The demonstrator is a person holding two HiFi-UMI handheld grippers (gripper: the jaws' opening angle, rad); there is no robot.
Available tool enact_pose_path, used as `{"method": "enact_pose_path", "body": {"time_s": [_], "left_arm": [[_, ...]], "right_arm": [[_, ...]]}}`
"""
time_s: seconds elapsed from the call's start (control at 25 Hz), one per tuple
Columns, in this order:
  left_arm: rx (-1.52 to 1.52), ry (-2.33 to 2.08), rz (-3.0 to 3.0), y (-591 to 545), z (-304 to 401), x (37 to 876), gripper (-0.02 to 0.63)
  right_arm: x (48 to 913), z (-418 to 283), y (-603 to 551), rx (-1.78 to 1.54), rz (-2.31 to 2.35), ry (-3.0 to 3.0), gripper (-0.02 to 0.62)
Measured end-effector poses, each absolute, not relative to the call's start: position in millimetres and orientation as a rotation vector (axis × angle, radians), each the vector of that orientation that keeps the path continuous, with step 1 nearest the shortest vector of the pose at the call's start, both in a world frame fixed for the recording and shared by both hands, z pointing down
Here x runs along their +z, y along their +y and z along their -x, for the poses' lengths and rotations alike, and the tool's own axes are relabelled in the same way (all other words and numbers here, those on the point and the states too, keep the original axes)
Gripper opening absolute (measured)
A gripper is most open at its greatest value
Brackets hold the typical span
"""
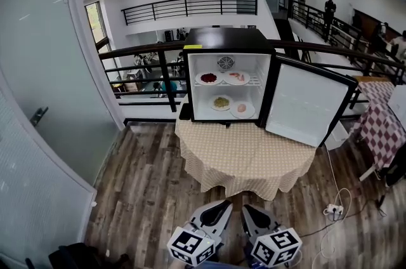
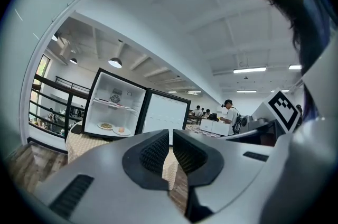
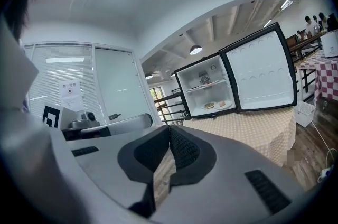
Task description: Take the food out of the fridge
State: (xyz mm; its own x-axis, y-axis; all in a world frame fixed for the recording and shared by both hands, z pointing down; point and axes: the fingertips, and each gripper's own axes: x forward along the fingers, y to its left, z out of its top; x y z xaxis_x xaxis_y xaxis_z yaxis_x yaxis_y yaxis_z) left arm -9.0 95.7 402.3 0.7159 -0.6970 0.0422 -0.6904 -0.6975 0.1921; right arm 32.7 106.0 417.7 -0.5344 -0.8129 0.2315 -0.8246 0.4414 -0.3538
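Fridge stands on a round desk draped in a dotted cloth, backed against a railing. Door hangs wide open to the right, so the whole interior faces the person and no opening step seems needed.

Food: four plates, all inside the fridge.
- Wire shelf: dark red portion, pale pinkish portion.
- Fridge bottom: greenish-yellow portion, pale round lump.

The bare cloth in front of the fridge looks like the natural landing spot.

Left hand-held gripper: jaws pressed together, nothing between them. Right hand-held gripper: likewise closed and empty. The two sit side by side at the bottom of the head view, over the wooden floor, noses toward the fridge and well apart from the desk.

Judgement: approach stage, with no plate touched yet. The jaws must spread before any rim pinch. The lower plates look the easier first pick, though the shelf above limits lift. A one-sided rim grip may tilt a shallow plate.
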Motion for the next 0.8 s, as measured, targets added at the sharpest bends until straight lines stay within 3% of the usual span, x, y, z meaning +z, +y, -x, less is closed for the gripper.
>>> {"method": "enact_pose_path", "body": {"time_s": [0.8], "left_arm": [[0.004,-0.981,-2.763,-40,55,405,0.026]], "right_arm": [[429,11,-25,0.730,-1.637,-2.516,0.018]]}}
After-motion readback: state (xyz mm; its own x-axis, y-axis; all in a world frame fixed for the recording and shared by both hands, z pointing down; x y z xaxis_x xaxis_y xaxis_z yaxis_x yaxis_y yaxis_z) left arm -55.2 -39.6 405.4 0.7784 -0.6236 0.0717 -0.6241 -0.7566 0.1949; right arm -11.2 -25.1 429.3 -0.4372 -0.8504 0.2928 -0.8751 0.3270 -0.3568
